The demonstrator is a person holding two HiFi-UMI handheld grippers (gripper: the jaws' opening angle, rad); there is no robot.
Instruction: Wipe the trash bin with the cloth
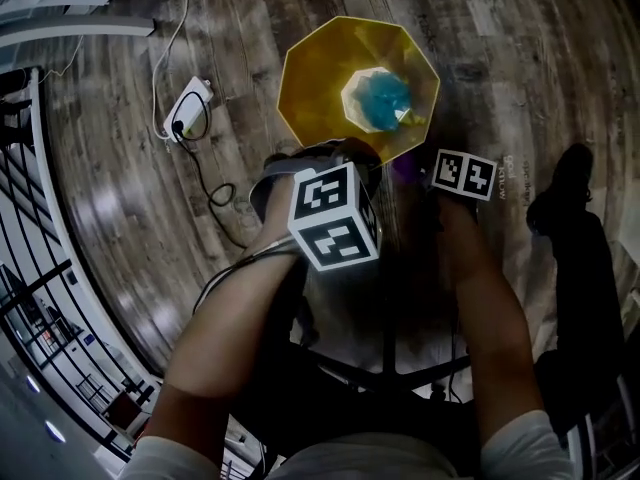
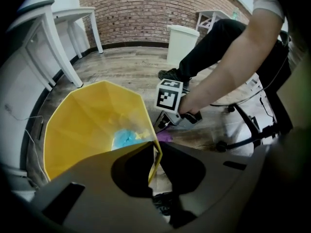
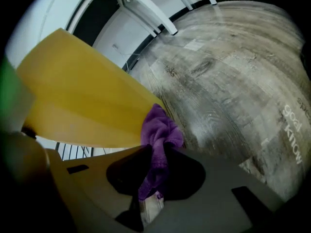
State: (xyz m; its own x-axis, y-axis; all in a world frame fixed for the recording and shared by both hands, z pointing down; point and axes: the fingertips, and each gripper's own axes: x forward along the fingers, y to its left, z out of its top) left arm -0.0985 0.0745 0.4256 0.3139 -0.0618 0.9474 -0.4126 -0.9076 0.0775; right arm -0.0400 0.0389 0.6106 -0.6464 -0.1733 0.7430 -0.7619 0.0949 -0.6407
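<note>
Obs., floor level. Yellow trash bin (image 1: 310, 78) stands upright on the wooden floor (image 1: 500, 58), mouth up, many-sided, walls tapering towards the base. Its long axis is vertical. A blue lump (image 1: 385, 98) lies at the bottom; what it is cannot be told.

Left gripper (image 2: 154, 157): jaws almost together, pinching the thin yellow wall at the near rim of the bin (image 2: 82, 125). One jaw is inside the mouth, the other outside. Judged role: steadying the bin.

Right gripper (image 3: 156, 161): jaws closed on a purple cloth (image 3: 158, 135). The cloth is bunched, with a tuft sticking out past the fingertips. In the left gripper view the cloth (image 2: 164, 136) shows low, just right of the bin's near-right corner.

Key relation: the bin's outer wall (image 3: 82, 106) lies to the left of the right gripper, slanting away towards the far left. The tuft sits at the wall's lower edge, touching or just beside it; contact cannot be confirmed. The right hand is nearer the outside face, and the left is taken up at the rim.

Judgement: the wipe calls for pressing the cloth leftwards onto that wall and then stroking along it. Risk: a light bin tips or slides if the rim grip is weak.
</note>
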